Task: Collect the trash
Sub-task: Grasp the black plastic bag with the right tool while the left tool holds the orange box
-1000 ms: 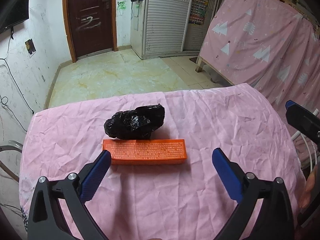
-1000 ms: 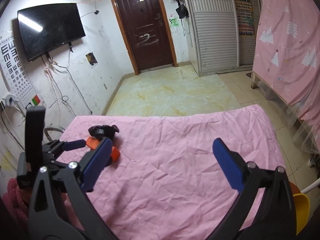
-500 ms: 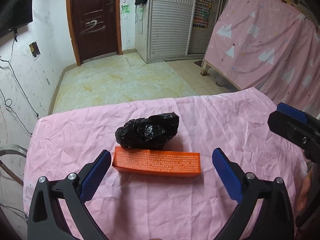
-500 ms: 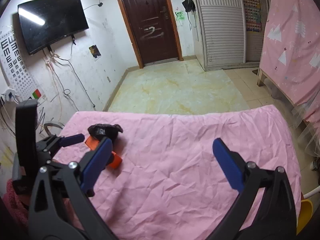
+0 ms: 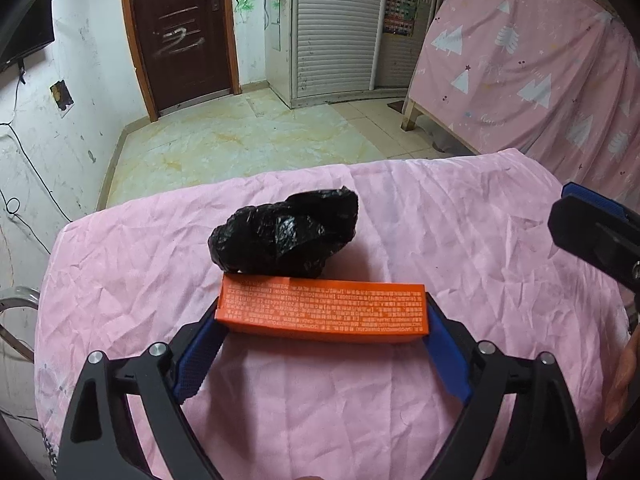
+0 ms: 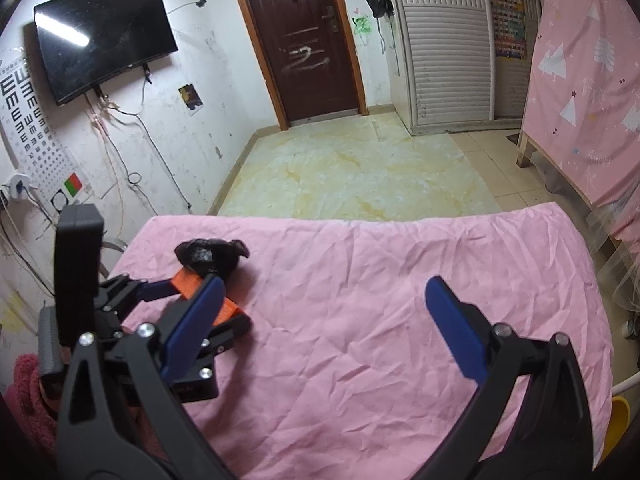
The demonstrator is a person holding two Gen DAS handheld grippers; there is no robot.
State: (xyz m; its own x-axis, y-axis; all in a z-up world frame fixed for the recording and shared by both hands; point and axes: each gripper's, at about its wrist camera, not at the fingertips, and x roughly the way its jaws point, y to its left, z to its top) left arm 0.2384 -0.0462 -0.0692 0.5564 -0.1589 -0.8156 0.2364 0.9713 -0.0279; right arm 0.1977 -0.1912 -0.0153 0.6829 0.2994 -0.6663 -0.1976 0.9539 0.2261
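Left gripper newly astride orange box, black bag behind.

Rows of letter E on wall eye chart, small illegible print on orange box

Orange box print too small to read; black bag partly hidden behind it.
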